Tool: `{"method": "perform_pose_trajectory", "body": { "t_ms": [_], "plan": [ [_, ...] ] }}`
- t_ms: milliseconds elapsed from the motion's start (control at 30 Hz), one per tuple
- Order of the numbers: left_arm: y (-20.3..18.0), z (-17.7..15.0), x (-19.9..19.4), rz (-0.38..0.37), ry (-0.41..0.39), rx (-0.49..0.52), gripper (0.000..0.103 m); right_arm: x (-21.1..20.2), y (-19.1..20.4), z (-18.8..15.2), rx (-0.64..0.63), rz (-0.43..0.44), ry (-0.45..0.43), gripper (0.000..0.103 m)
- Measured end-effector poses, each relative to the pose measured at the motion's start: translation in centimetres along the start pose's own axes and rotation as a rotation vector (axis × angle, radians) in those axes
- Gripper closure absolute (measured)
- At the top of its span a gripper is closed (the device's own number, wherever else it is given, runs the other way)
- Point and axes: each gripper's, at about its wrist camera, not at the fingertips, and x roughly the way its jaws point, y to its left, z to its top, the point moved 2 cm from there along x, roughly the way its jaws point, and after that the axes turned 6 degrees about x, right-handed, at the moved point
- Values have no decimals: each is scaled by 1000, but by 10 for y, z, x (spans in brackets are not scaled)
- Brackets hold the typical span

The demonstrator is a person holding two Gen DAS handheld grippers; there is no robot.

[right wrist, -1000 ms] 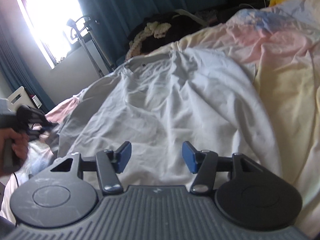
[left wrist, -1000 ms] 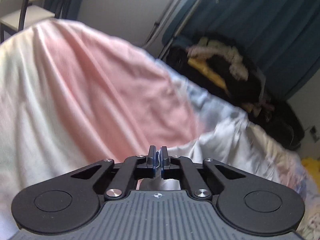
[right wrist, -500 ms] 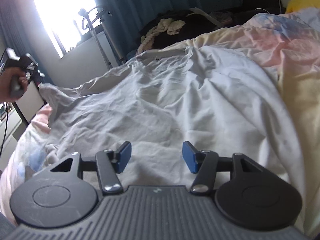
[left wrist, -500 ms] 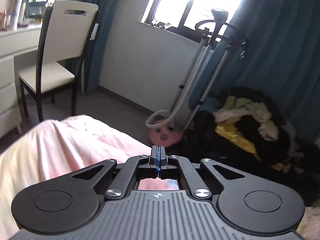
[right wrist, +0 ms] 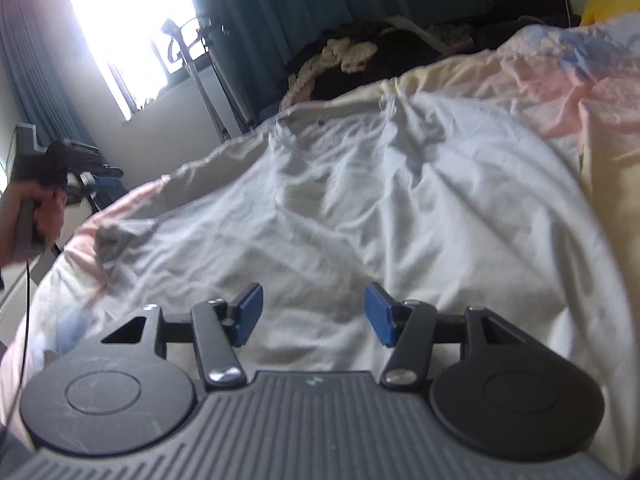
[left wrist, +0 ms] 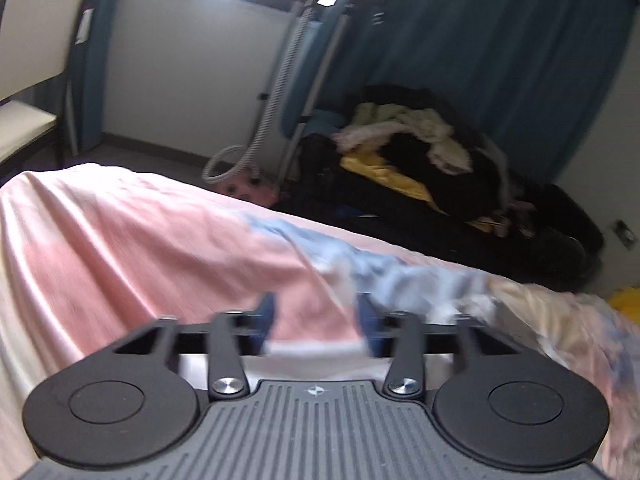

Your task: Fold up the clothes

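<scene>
You have one white shirt (right wrist: 360, 208) spread flat on the bed (right wrist: 560, 80), collar at the far edge, and two grippers, one in each hand. Your right gripper (right wrist: 314, 314) hangs over the shirt's near hem with its jaws released and wide apart; the cloth lies below and between the blue pads (right wrist: 250, 308), and whether they touch it is unclear. Your left gripper (left wrist: 316, 320) also has its jaws released, holding nothing. It hovers above the pink and blue bedspread (left wrist: 140, 248), and no shirt shows in its view.

In the right view your left hand (right wrist: 28, 220) sits at the frame's left edge, beside the shirt's sleeve (right wrist: 120, 236), which lies crumpled near the bed's edge. The left view is motion-blurred, so its pads and the cloth under them are hard to make out. One clothes pile (left wrist: 420, 152) lies past the bed.
</scene>
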Motion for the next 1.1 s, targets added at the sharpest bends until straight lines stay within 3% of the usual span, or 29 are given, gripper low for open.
{"method": "perform_pose_trajectory", "body": {
  "t_ms": [167, 300, 467, 700, 867, 933, 1100],
  "plan": [
    [-69, -51, -46, -103, 39, 120, 28, -26, 3, 16, -28, -9, -86, 45],
    [-114, -87, -80, -188, 32, 199, 13, -46, 0, 27, -64, -41, -144, 45],
    [-140, -123, -105, -242, 54, 197, 8, -66, -14, 36, -42, -72, -195, 45],
    [-154, -160, -112, -174, 67, 280, 6, -74, -35, 47, 10, -93, -223, 45],
    [-156, -169, -112, -133, 59, 324, 5, -70, -53, 67, 49, -86, -241, 45],
    [-158, -171, -113, -101, 34, 351, 5, -64, -64, 73, 64, -110, -244, 45],
    [-158, -172, -112, -101, 18, 365, 4, -44, -98, 82, 118, -171, -227, 45]
  ]
}}
